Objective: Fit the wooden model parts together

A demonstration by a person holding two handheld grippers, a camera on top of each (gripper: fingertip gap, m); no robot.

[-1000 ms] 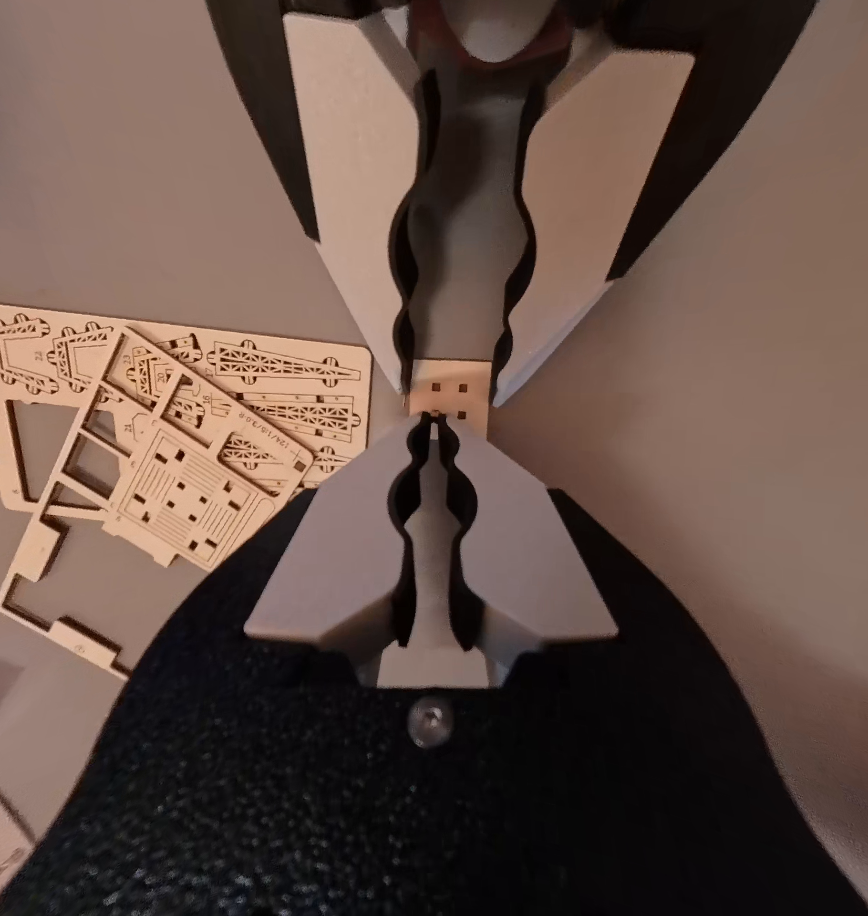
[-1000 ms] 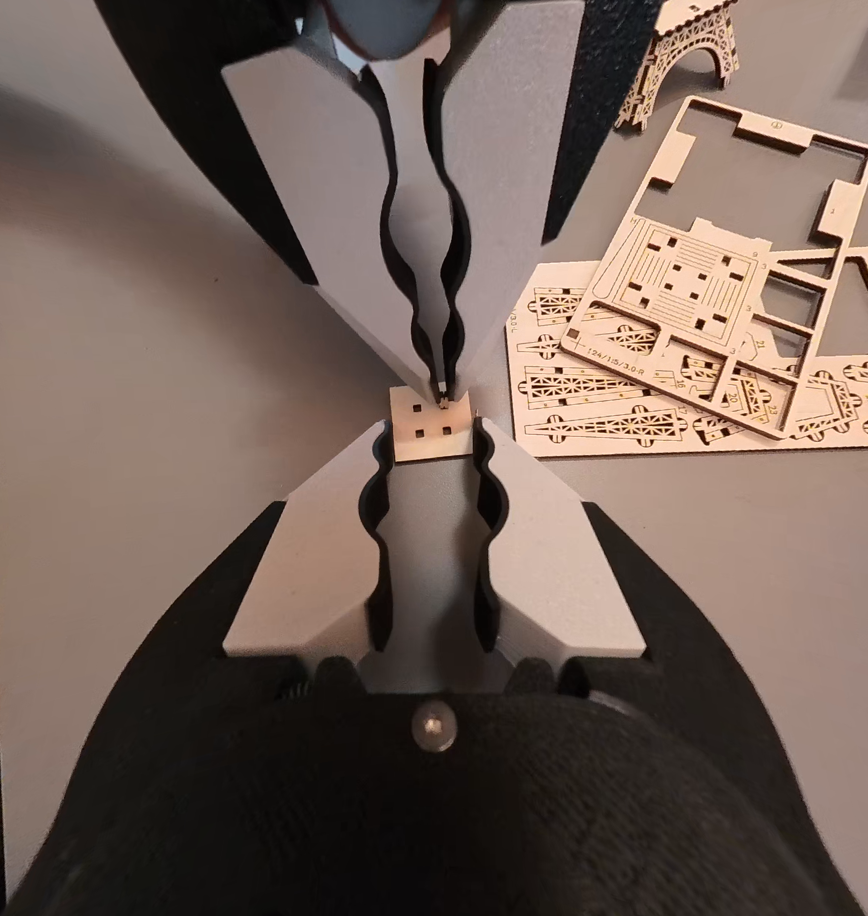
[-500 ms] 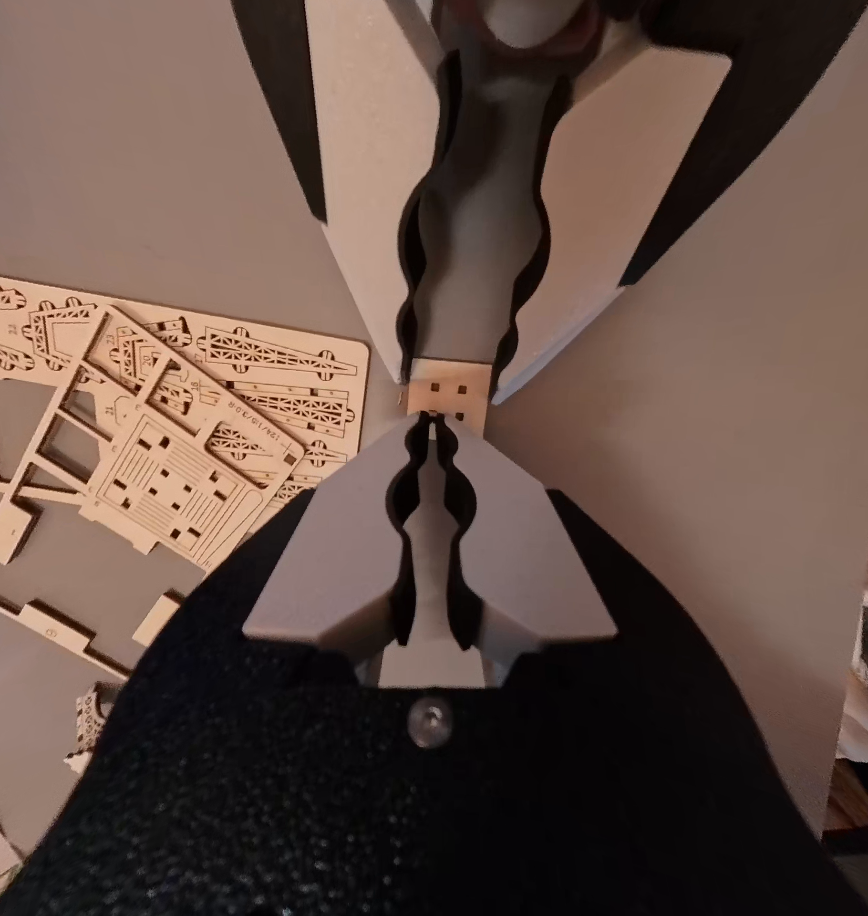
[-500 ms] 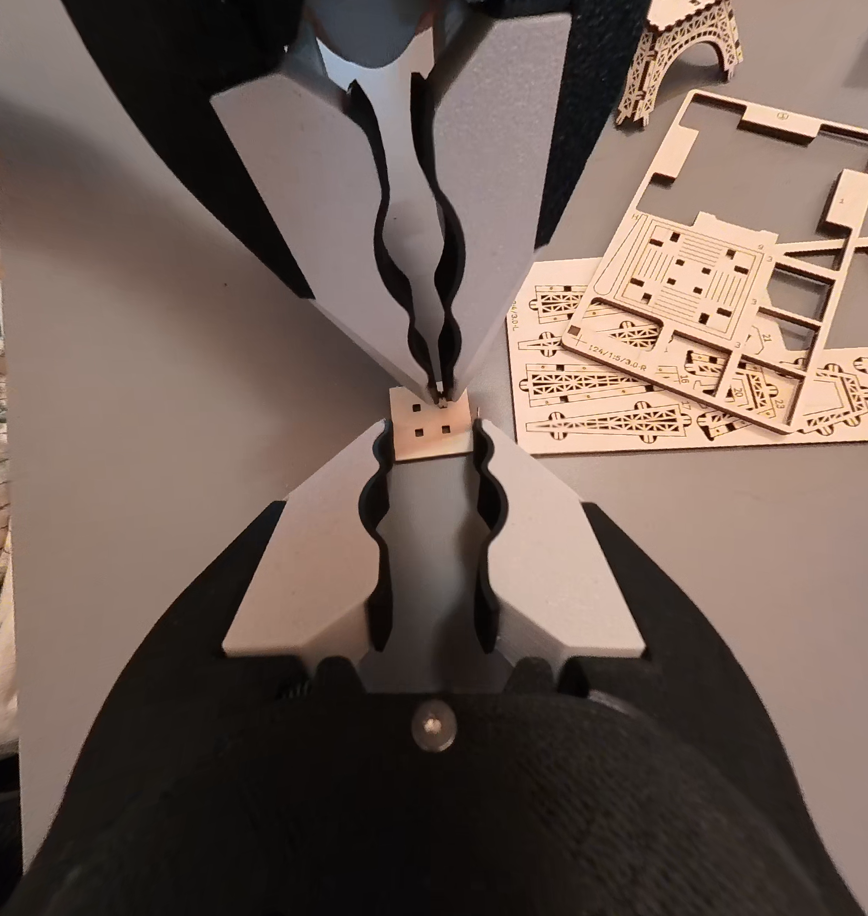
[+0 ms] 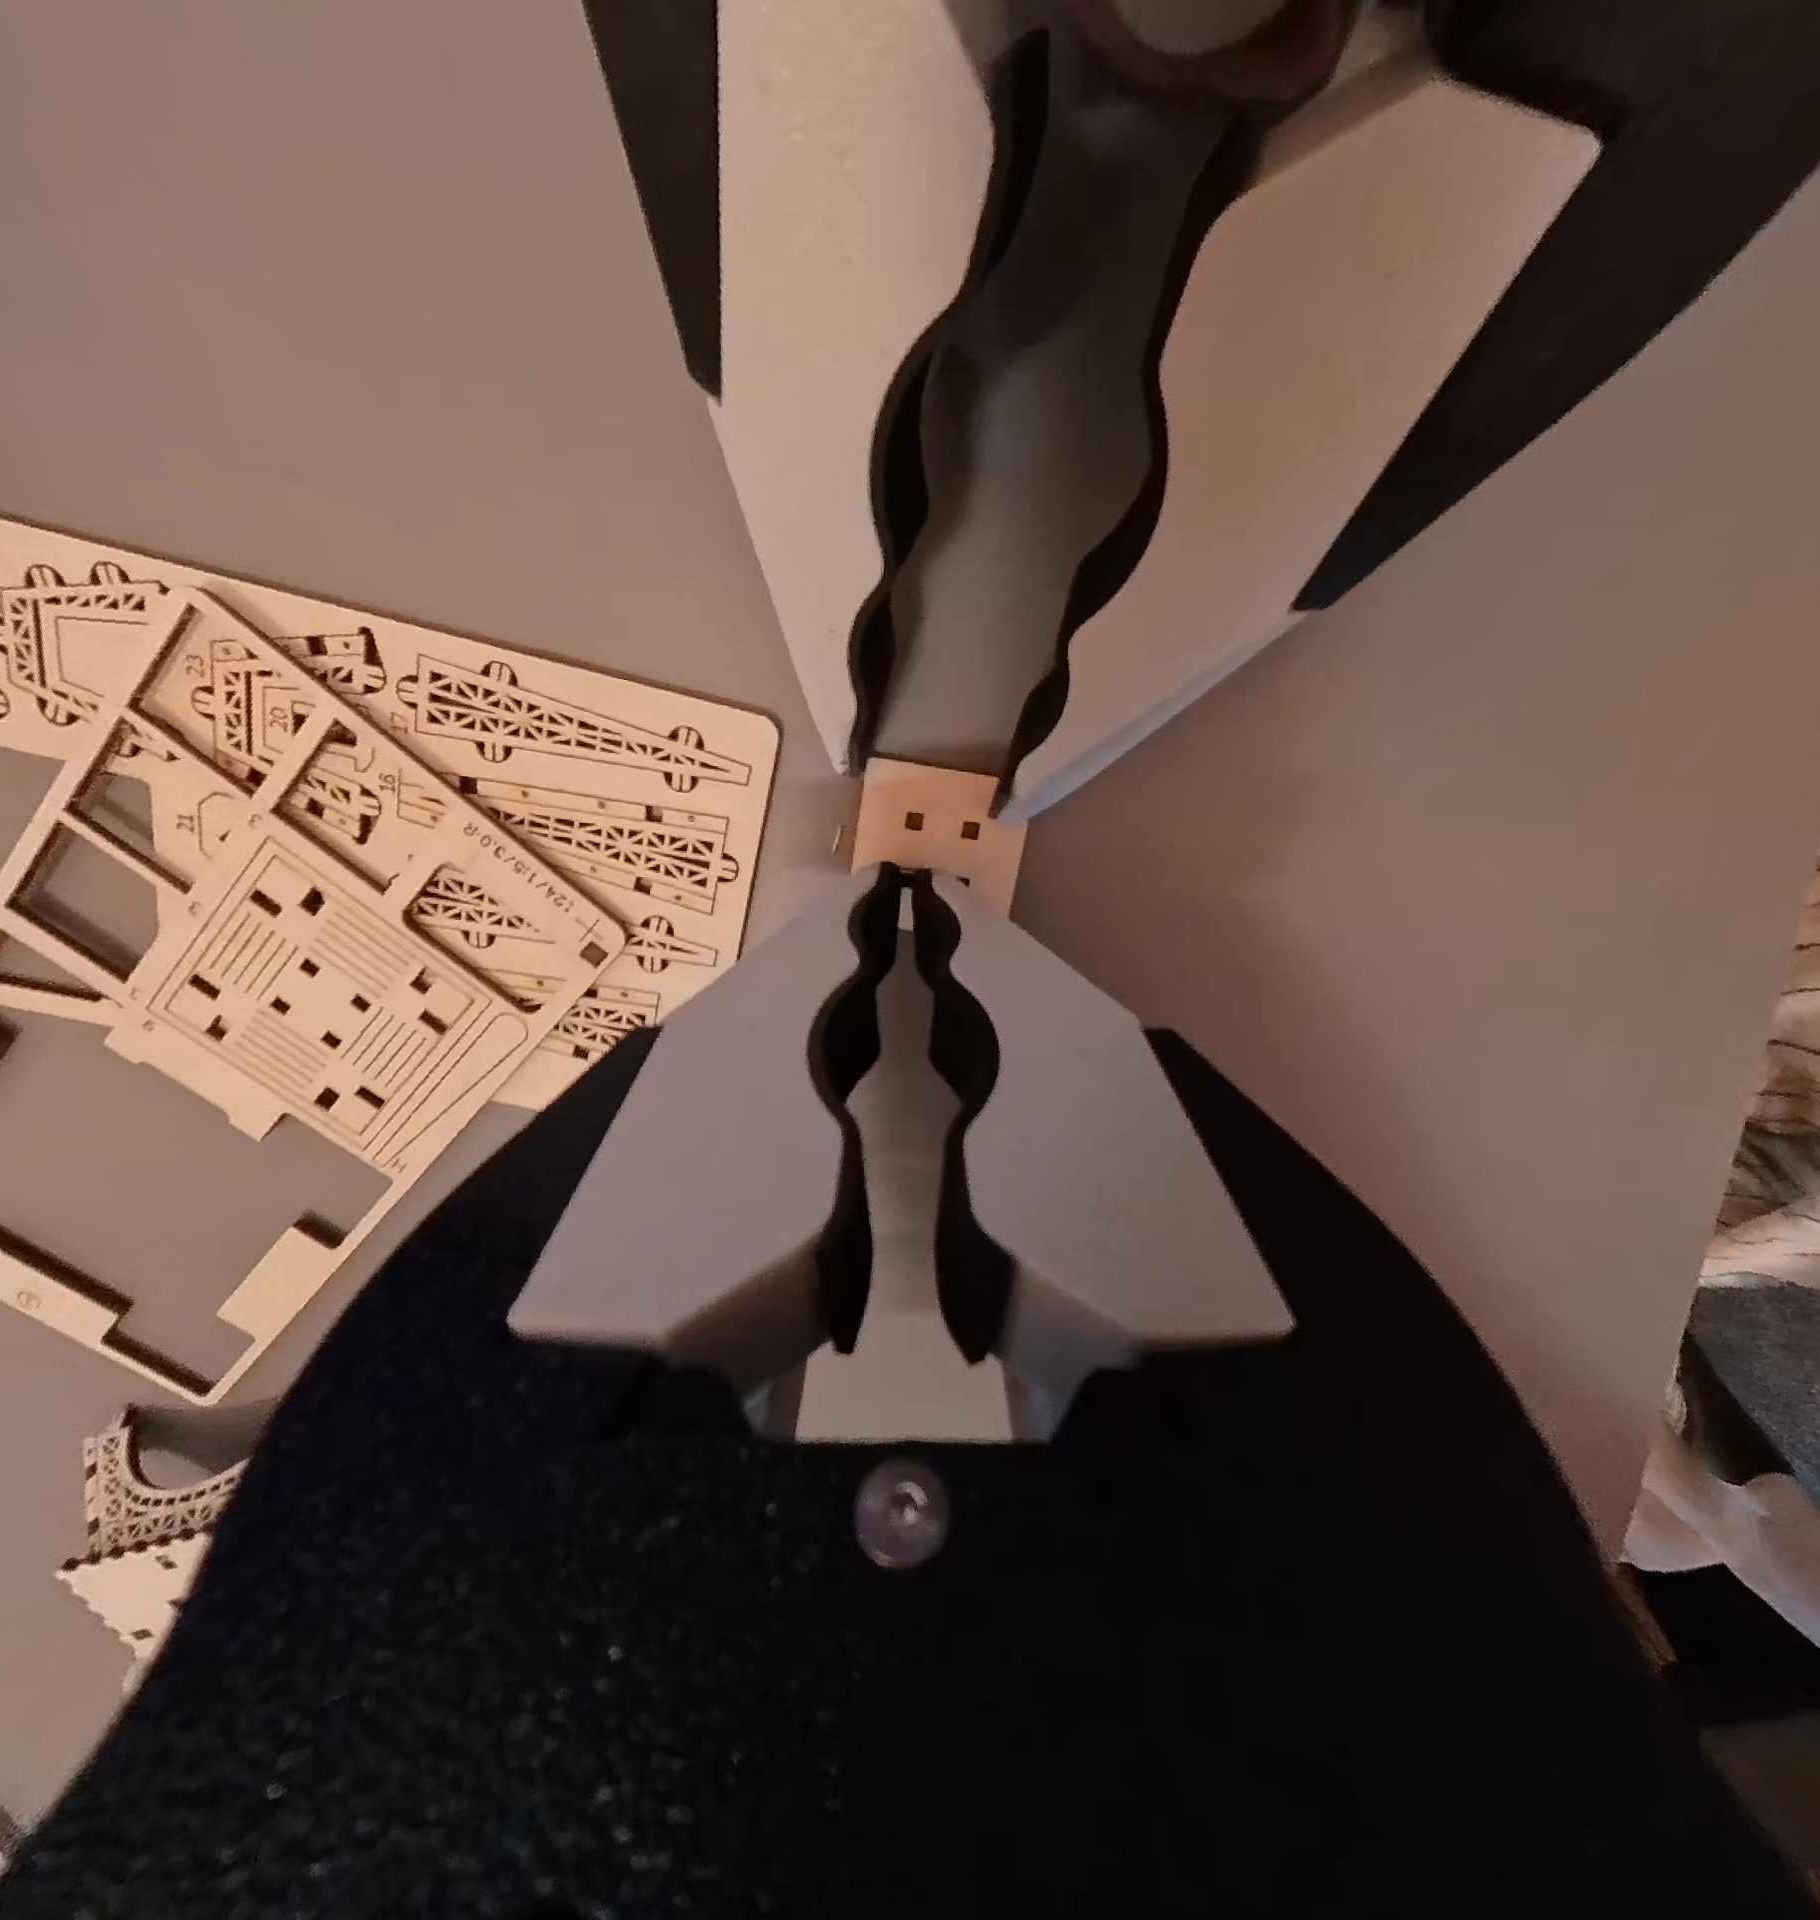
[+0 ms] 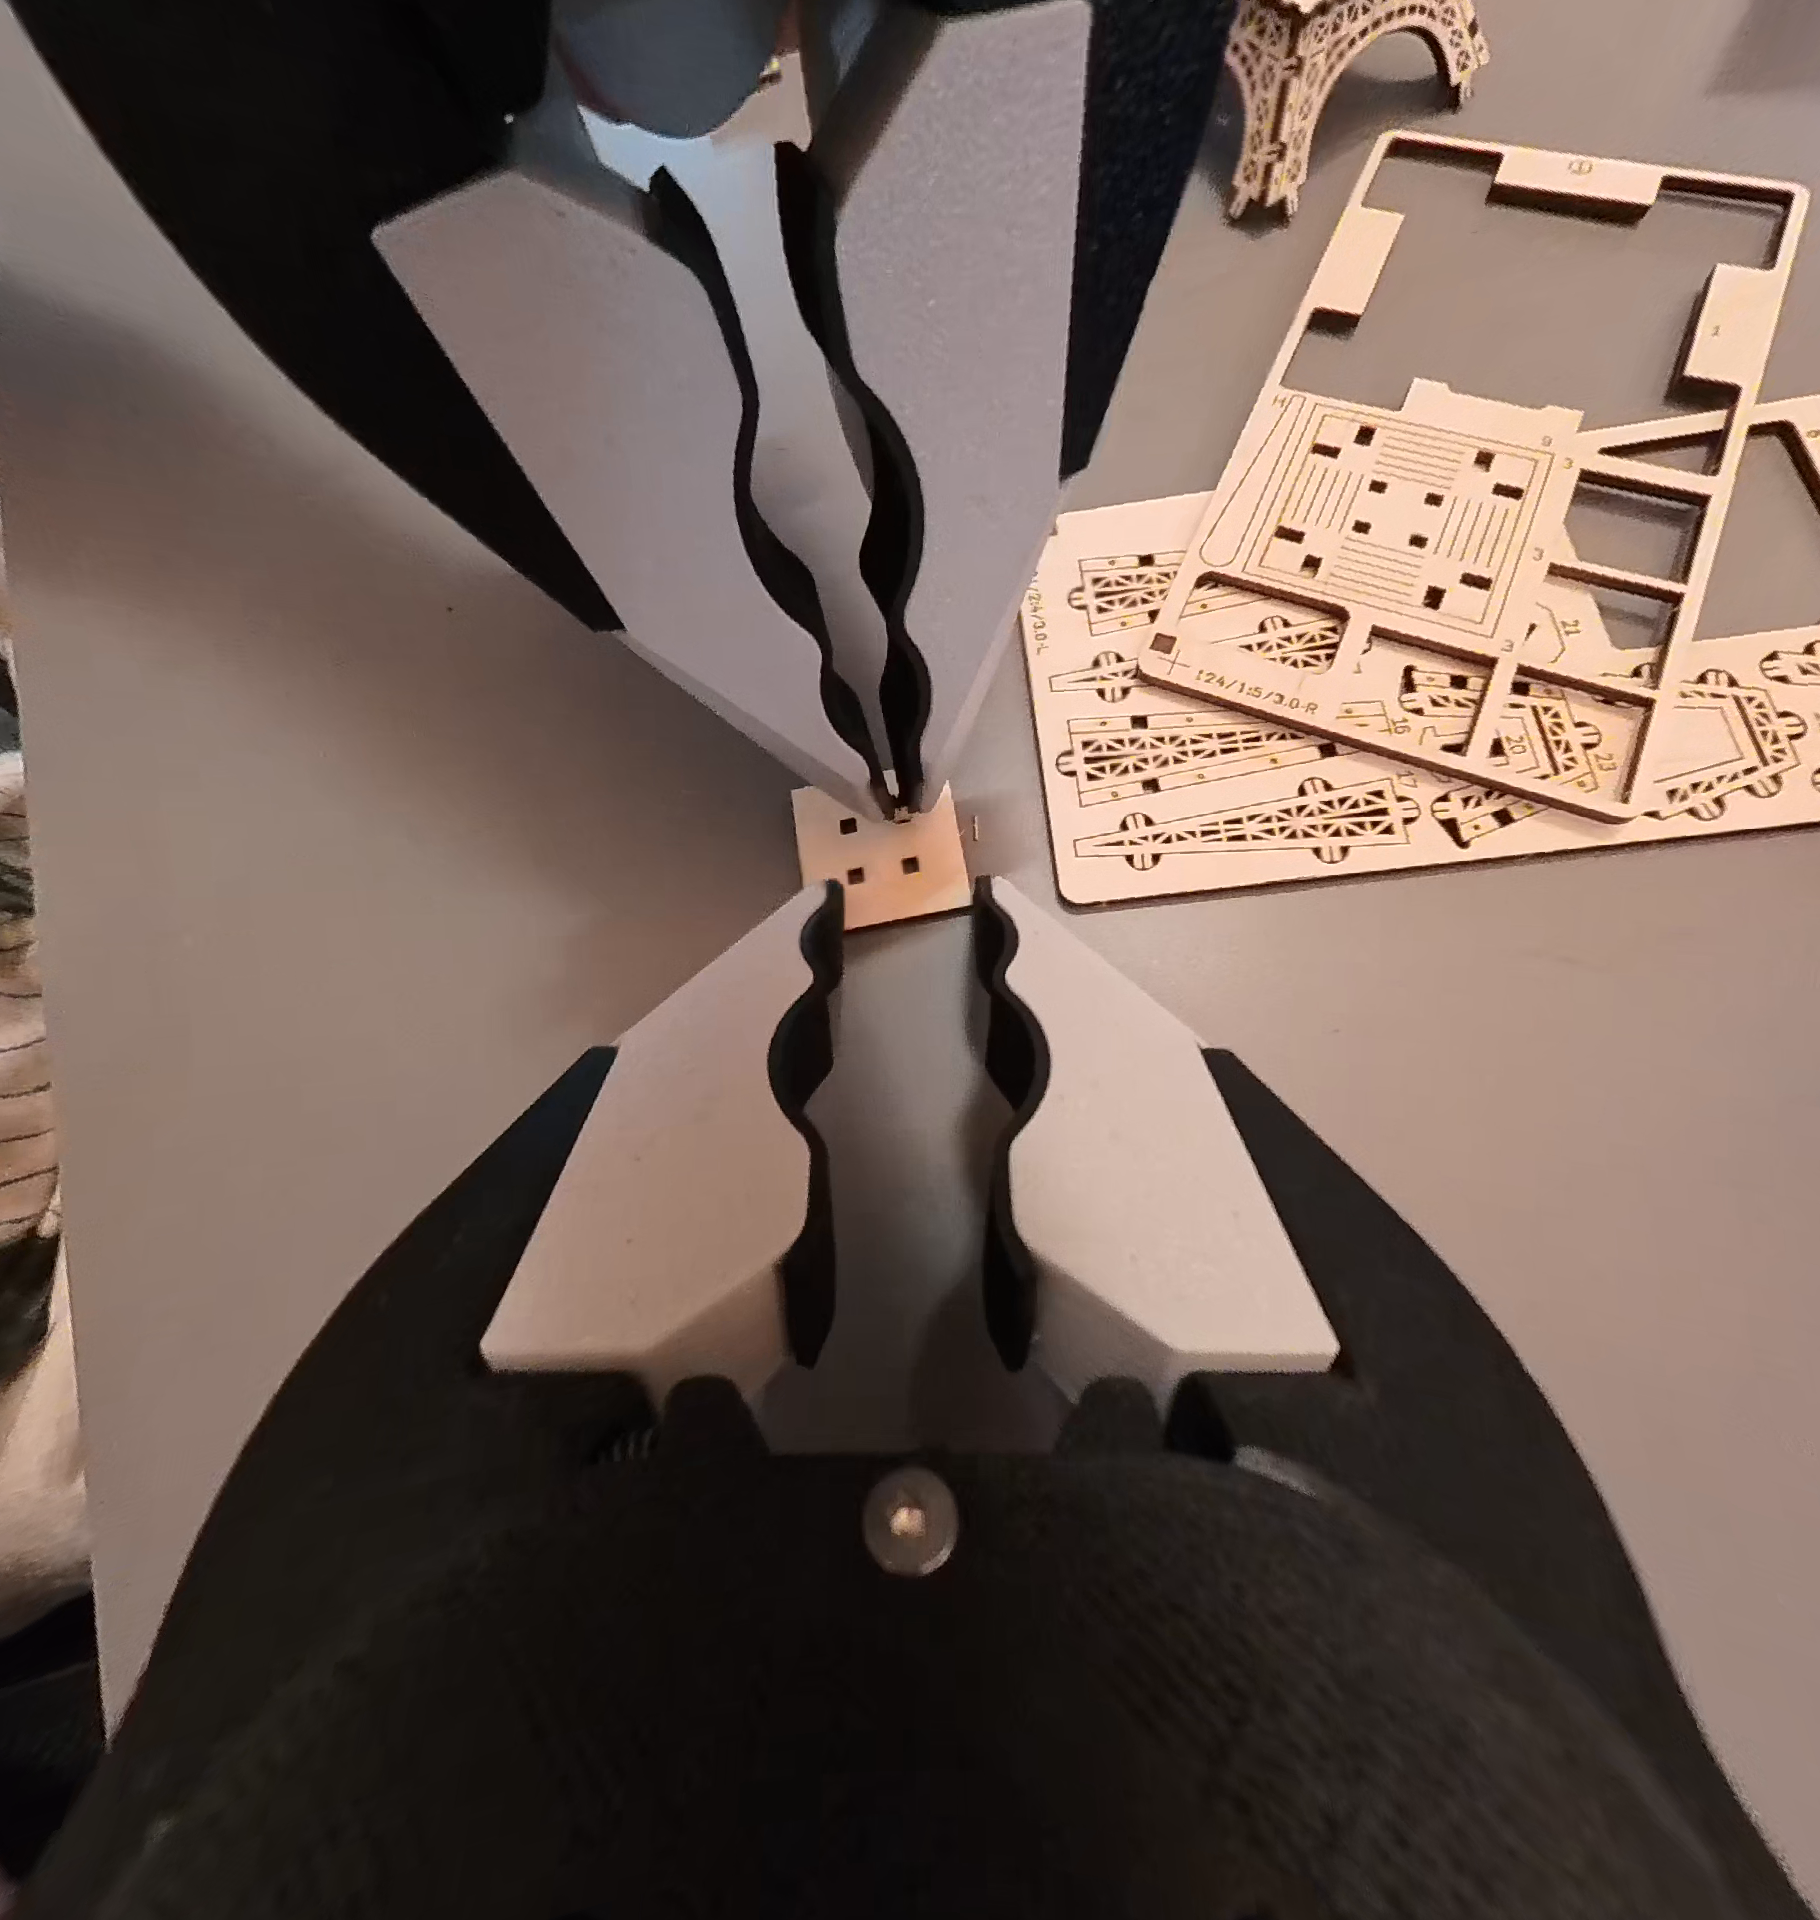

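Note:
A small square wooden plate [image 6: 880, 862] with several square holes is gripped by its edges in my right gripper [image 6: 908, 899], just above the grey table [image 6: 366, 727]. My left gripper [image 5: 906, 883] is shut on a tiny wooden piece [image 5: 907, 906] and holds it against the plate [image 5: 937, 826] near one hole. In the right wrist view the left gripper [image 6: 895, 805] comes down from above with the piece [image 6: 898, 810] at its tips. In the left wrist view the right gripper [image 5: 932, 790] reaches in from the top.
Two overlapping laser-cut wooden part sheets [image 5: 366, 883] lie beside the grippers, also in the right wrist view [image 6: 1457, 623]. A partly built wooden tower base [image 6: 1342, 83] stands beyond them. The table edge, with fabric [image 5: 1799, 1039] past it, is close. Both grippers' tips are close together, under 4 cm apart.
Both grippers keep their holds and stay tip to tip. The pair has drifted and turned a little, so the table edge and the tower base have come into the left wrist view.

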